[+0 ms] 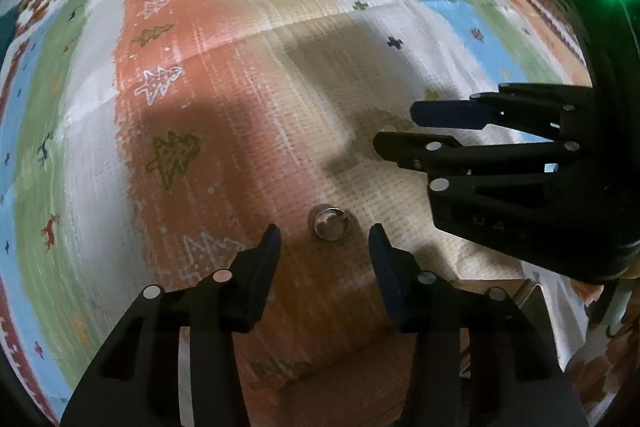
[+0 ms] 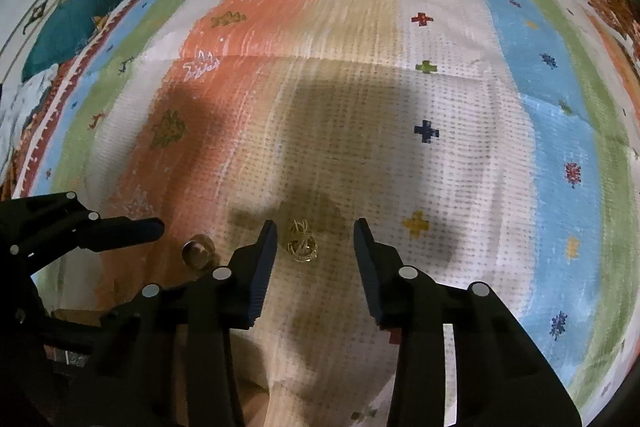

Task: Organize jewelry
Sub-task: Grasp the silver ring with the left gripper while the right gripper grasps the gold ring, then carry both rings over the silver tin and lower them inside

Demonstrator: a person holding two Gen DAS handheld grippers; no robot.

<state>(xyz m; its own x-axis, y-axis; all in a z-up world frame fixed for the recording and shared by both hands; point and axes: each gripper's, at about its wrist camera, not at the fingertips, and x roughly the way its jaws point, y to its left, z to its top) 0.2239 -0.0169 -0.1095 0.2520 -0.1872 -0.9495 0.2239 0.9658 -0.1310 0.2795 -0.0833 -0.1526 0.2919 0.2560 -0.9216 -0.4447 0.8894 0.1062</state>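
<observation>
Looking down through the left wrist camera, I have my left gripper [image 1: 325, 239] over a striped woven cloth [image 1: 240, 75] with small tree and cross motifs. A silver ring [image 1: 329, 223] lies flat on the cloth just ahead of the fingertips, centred in the gap between them, its opening facing up; being round, it has no long axis that I can read. The jaws are released, neither pad touching the ring. To the right, the right gripper [image 1: 394, 131] reaches in from the side, and a small gold glint sits between its tips, too small to make out here.

Through the right wrist camera, my right gripper [image 2: 316, 233] hangs over a gold earring [image 2: 301, 242], a tangle of wire loops with a fine hook. It lies just inside the left fingertip, hook end pointing away from me, so its long axis runs roughly along the fingers. These jaws are also released, with clear cloth between the pads and the earring. The ring [image 2: 197, 251] shows at lower left, beside the left gripper's finger [image 2: 132, 229].
</observation>
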